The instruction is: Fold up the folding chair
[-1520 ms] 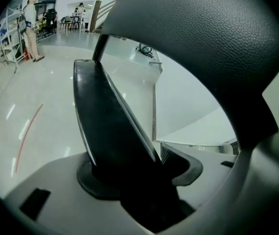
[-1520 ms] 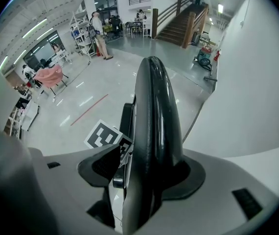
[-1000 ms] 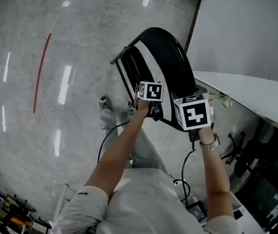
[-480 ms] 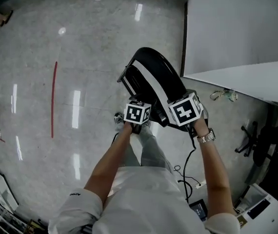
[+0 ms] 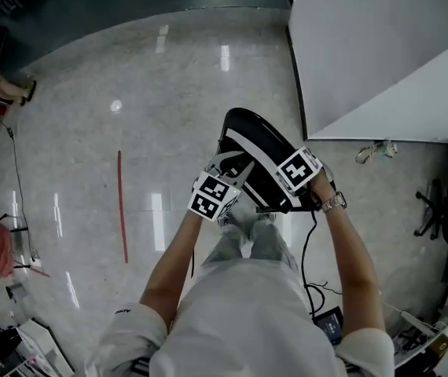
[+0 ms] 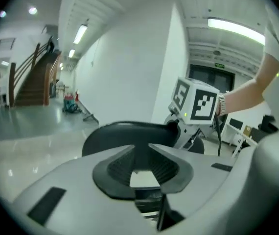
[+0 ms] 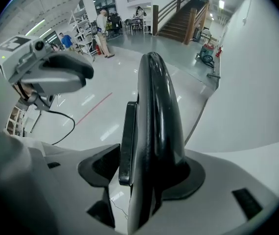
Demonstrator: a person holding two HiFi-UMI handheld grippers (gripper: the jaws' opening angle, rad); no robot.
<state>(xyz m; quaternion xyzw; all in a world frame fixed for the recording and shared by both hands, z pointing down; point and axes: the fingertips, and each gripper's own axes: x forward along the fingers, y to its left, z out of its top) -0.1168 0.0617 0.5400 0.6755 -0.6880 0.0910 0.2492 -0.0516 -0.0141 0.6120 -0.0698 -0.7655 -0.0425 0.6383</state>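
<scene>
The black folding chair point(image 5: 259, 151) stands on the floor in front of me, its seat swung up flat against the backrest. My right gripper point(image 5: 302, 181) points down, shut on the backrest's top edge point(image 7: 154, 111), which runs between its jaws. My left gripper point(image 5: 240, 167) hangs beside the chair's left side and touches nothing. Its jaws have just been closing and stand a narrow gap apart point(image 6: 139, 148) with nothing between them. The chair's top point(image 6: 129, 133) and the right gripper's cube point(image 6: 196, 102) lie beyond them.
A white partition wall point(image 5: 365, 45) stands close behind the chair on the right. A red line point(image 5: 120, 203) marks the glossy floor on the left. A black cable point(image 5: 306, 250) trails by my feet, and an office chair base point(image 5: 432, 210) sits at the right.
The seat has swung up against the backrest. My left gripper has let go of the seat edge, risen and rolled, with its jaws narrower. The right gripper keeps its hold on the top.
</scene>
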